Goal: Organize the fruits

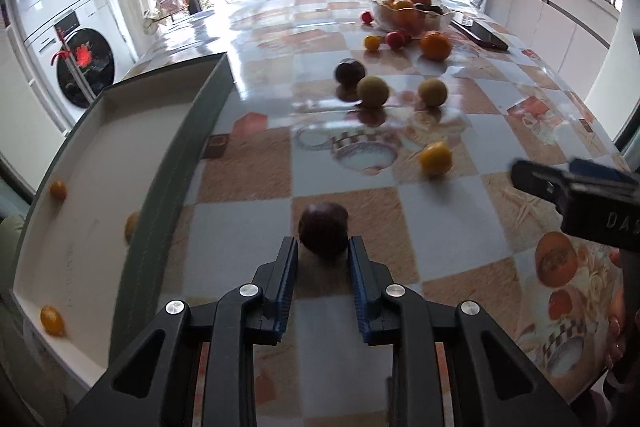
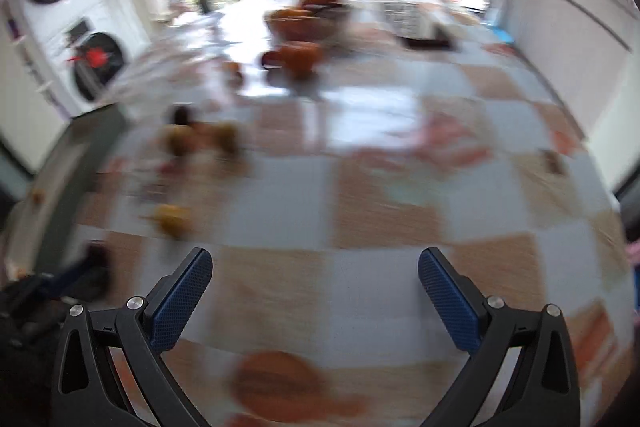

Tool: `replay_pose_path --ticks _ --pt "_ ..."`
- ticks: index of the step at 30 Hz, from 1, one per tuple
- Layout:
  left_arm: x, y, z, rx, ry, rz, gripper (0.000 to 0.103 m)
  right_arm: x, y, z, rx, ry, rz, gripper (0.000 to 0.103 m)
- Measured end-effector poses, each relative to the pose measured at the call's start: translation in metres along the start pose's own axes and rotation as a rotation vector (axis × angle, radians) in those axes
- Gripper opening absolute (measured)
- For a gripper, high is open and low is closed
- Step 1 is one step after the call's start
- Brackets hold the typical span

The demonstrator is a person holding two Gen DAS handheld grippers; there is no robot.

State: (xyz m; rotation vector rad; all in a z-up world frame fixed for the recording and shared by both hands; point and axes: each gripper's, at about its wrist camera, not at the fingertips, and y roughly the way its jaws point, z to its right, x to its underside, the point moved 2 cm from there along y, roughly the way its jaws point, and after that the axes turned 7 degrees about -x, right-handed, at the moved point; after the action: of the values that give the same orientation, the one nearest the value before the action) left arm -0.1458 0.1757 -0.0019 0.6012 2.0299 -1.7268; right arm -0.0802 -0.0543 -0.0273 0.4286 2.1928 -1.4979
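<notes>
A dark purple round fruit [image 1: 323, 227] rests on the checked tablecloth, and my left gripper [image 1: 323, 243] is shut on it, the blue pads [image 1: 289, 267] touching both of its sides at the fingertips. To the left stands a grey box with a white inside [image 1: 100, 163] holding three small orange fruits [image 1: 52, 320]. Loose fruits lie farther out: a yellow one [image 1: 435, 158], two greenish-yellow ones [image 1: 373, 91], another dark one [image 1: 349, 73] and an orange [image 1: 435, 45]. My right gripper [image 2: 316, 267] hangs open over bare cloth with nothing between its fingers; its view is blurred.
A glass bowl [image 1: 436, 21] with oranges stands at the far end, with small red and yellow fruits [image 1: 394, 39] beside it. A dark phone [image 1: 484, 35] lies right of the bowl. The right gripper's body [image 1: 576, 195] juts in from the right. Washing machines [image 1: 72, 39] stand beyond the table's left edge.
</notes>
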Motion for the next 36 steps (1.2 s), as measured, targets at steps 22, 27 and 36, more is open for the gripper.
replay_pose_path --ticks 22,27,36 --pt "0.002 -0.012 -0.031 0.047 -0.081 0.033 0.028 -0.016 0.009 -0.047 -0.071 -0.132 -0.050 0.024" --pt "-0.009 -0.011 -0.032 0.040 -0.054 0.072 0.028 -0.011 0.001 -0.040 -0.074 -0.095 -0.048 0.024" --pt "-0.021 -0.008 -0.025 0.033 -0.049 0.114 0.090 -0.007 -0.005 -0.036 -0.090 -0.092 -0.038 0.024"
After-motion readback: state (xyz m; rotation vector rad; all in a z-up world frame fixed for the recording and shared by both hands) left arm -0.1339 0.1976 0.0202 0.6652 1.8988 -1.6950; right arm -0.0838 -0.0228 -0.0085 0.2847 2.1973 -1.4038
